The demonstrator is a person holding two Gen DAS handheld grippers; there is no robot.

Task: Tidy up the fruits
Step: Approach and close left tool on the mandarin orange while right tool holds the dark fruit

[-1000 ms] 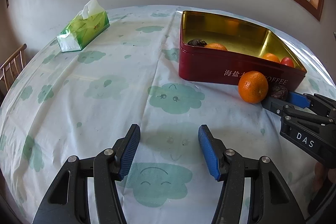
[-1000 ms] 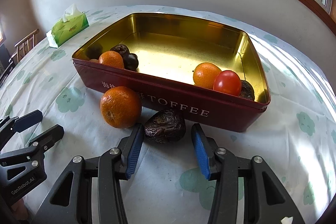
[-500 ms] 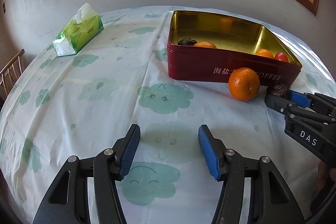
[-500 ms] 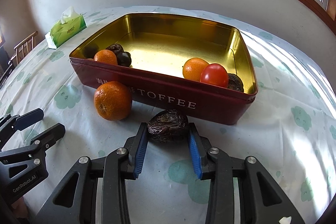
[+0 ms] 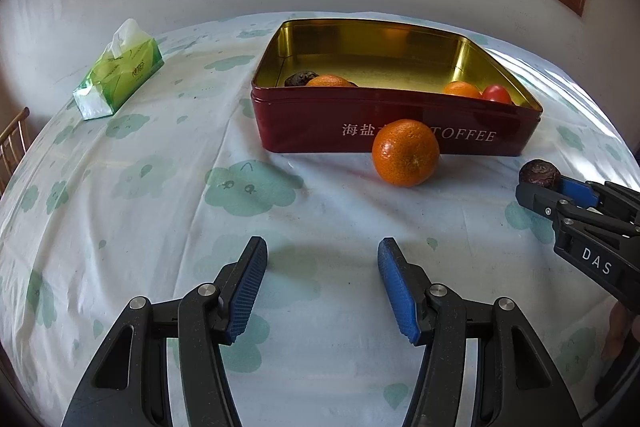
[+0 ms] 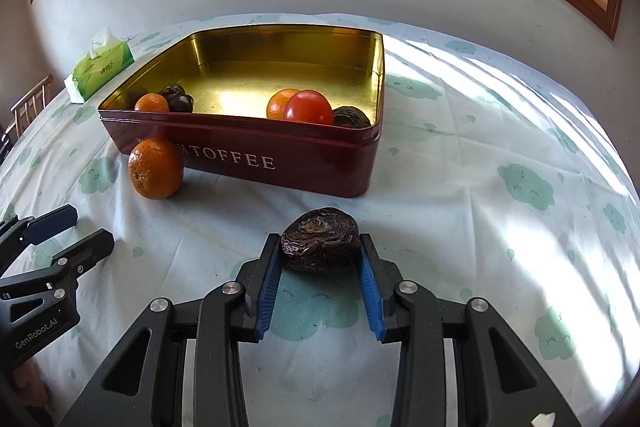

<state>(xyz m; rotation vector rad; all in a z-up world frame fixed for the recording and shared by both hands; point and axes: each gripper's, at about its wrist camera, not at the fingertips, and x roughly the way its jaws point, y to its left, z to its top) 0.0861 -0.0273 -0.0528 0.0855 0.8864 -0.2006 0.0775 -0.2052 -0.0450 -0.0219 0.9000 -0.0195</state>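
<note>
Round table under a white cloth with pale green cloud prints (image 5: 132, 195) fills both views. Ahead of both sets of jaws sits the dark red rectangular toffee tin with gold inside (image 6: 280, 163), holding two small oranges, a red tomato (image 6: 307, 107) and a few dark wrinkled fruits. Green soft-pack tissue box (image 5: 120, 75) far ahead and left of the left jaws, well apart from the tin. Left gripper (image 5: 320, 291): blue-padded jaws about half apart, nothing between them, only cloth below. Right gripper (image 6: 319, 275): jaws nearly closed, both blue pads pressing the sides of a dark purple wrinkled passion fruit (image 6: 320, 245), which sits at the fingertips, short of the tin's front wall and apart from it. Whether it's off the cloth, cannot tell. Loose bright orange mandarin (image 5: 405, 151) lies on the cloth ahead and slightly right of the left jaws, ahead-left of the right jaws, touching or just beside the tin's front wall.
</note>
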